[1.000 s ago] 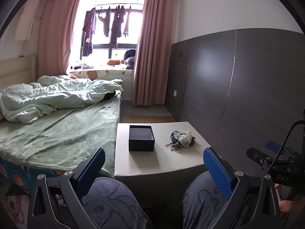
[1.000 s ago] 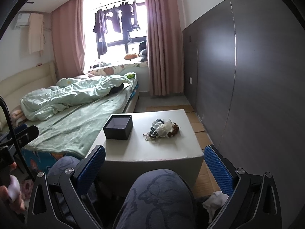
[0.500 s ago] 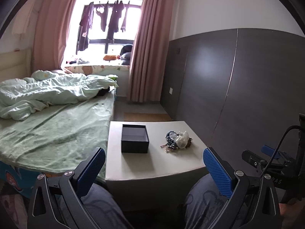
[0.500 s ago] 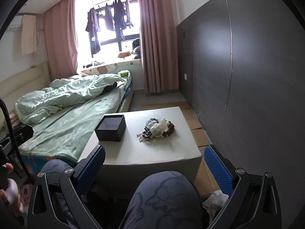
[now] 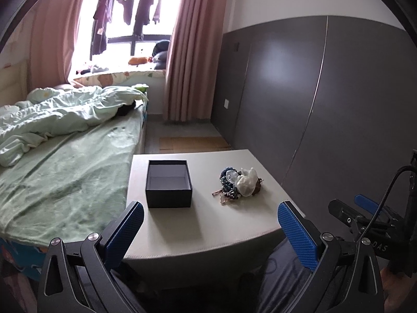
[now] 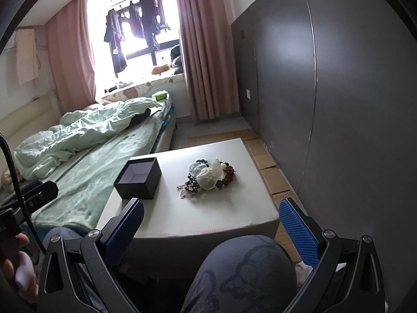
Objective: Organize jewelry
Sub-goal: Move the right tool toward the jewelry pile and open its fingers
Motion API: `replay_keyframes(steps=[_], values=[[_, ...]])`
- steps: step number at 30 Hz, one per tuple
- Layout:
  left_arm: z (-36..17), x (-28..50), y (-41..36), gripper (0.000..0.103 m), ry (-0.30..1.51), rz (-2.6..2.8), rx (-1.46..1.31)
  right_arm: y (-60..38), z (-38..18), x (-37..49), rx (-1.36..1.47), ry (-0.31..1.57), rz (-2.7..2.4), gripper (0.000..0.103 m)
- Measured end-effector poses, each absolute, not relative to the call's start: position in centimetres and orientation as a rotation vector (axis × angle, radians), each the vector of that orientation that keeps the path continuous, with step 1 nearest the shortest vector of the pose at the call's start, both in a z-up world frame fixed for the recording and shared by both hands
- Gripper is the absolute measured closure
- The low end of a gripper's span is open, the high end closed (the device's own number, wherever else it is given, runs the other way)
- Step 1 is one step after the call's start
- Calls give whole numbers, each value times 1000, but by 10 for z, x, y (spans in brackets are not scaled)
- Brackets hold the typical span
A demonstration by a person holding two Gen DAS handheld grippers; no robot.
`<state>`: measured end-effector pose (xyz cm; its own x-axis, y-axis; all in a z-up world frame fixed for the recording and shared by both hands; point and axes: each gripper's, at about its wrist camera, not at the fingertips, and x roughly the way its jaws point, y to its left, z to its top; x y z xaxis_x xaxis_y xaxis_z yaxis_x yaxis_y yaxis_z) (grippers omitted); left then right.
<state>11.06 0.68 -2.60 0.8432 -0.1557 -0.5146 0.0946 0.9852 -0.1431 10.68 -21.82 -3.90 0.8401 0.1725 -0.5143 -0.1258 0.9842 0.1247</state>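
Observation:
An open, empty black box stands on the left part of a white low table. A heap of jewelry with dark bead strands and a clear plastic bag lies to its right. My left gripper is open and empty, above the table's near edge. In the right wrist view the box and the jewelry heap sit on the table. My right gripper is open and empty, short of the table's near edge.
A bed with a green sheet and crumpled quilt runs along the table's left side. A dark panelled wall stands to the right. The person's knee is below the right gripper. Cardboard sheets lie on the floor.
Both grippers have moved forward and up toward the table; box and jewelry heap look larger and nearer. Both stay open. Nothing on the table has moved.

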Motion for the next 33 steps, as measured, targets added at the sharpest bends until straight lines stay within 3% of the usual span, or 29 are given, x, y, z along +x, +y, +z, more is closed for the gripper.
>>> replay_keyframes(steps=[11,20,24,28,33], values=[[-59,168,-5,1,639,-172,-103,-220,-66,154,104,594,157,0],[-94,218,-21,17,742,-231,-111,-240,-97,194,111,651,158,0],[-108,242,-27,33,797,-238,-124,-255,-112,213,114,695,134,1],[-119,259,-35,39,828,-247,-125,-273,-134,234,181,772,141,16],[-130,283,-45,43,862,-275,-132,-283,-146,249,276,788,207,17]])
